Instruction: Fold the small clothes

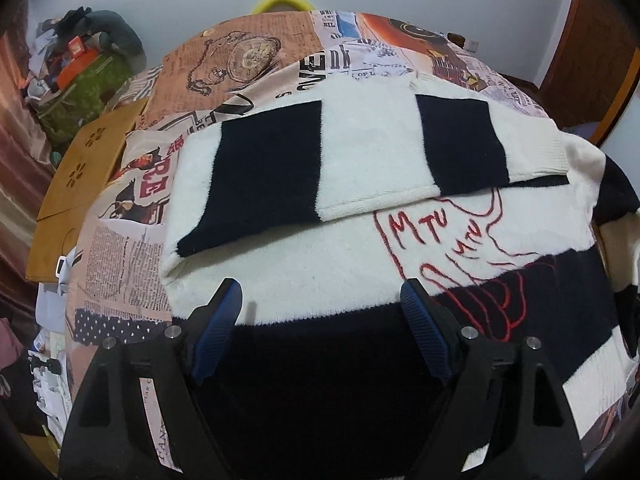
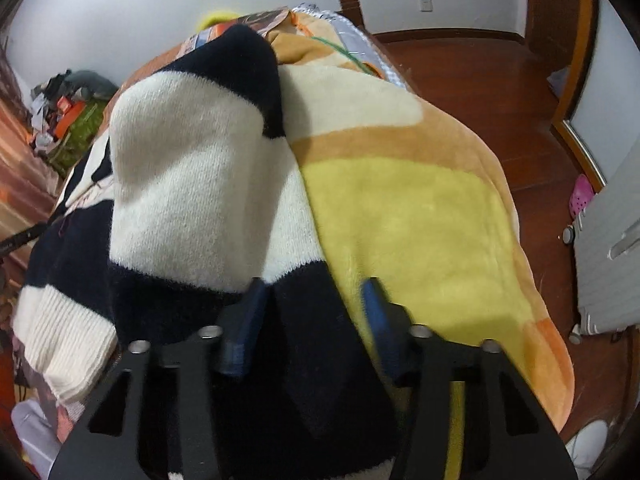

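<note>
A cream and navy striped knit sweater (image 1: 320, 248) with red embroidered letters lies flat on the newspaper-print cloth (image 1: 120, 248). One sleeve (image 1: 340, 152) is folded across its chest. My left gripper (image 1: 322, 300) is open and empty just above the sweater's navy lower band. In the right wrist view the other sleeve (image 2: 200, 184) is lifted and bunched. My right gripper (image 2: 314, 296) is closed on the sleeve's navy part, with fabric filling the gap between its blue fingers (image 2: 256, 304).
A yellow and orange fleece blanket (image 2: 420, 208) lies right of the sweater. A wooden board (image 1: 84, 168) sits at the left edge. A clutter pile (image 1: 80, 64) stands at the back left. Wood floor (image 2: 500, 92) and a white radiator (image 2: 608, 264) are to the right.
</note>
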{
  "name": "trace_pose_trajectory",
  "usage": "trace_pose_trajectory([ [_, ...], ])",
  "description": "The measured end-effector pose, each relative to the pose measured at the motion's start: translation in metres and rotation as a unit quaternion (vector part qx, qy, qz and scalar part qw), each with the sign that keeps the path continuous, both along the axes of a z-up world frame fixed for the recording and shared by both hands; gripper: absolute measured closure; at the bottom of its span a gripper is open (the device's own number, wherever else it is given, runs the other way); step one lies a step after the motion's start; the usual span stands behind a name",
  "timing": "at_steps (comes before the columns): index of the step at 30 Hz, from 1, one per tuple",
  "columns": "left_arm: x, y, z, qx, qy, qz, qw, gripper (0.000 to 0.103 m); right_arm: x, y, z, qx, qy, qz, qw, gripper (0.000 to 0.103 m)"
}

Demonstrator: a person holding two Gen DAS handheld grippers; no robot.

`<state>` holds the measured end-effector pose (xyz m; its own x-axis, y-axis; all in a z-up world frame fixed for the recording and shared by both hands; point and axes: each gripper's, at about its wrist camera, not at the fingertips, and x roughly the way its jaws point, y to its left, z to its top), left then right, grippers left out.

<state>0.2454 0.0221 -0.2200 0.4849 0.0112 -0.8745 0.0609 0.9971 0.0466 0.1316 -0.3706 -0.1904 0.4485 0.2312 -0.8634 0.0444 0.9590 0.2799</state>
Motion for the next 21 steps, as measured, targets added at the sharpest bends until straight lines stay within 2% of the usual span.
trace_pose_trajectory([
  [2, 0.0, 0.001, 0.002, 0.0, -0.002, 0.001, 1.0, 0.021, -0.003, -0.007, 0.002, 0.016, -0.006, -0.002, 1.0, 0.094],
  [4, -0.001, 0.002, 0.004, 0.0, -0.007, 0.001, 1.0, 0.021, -0.003, -0.012, 0.011, 0.031, -0.02, -0.009, 0.999, 0.097],
  [16, -0.007, 0.016, 0.018, -0.01, -0.033, 0.013, 0.9993, 0.021, 0.015, -0.032, 0.088, 0.016, -0.13, -0.036, 0.991, 0.098],
  [21, -0.011, 0.022, 0.024, -0.021, -0.046, 0.02, 0.9985, 0.021, 0.028, -0.022, 0.134, 0.021, -0.183, -0.016, 0.983, 0.098],
])
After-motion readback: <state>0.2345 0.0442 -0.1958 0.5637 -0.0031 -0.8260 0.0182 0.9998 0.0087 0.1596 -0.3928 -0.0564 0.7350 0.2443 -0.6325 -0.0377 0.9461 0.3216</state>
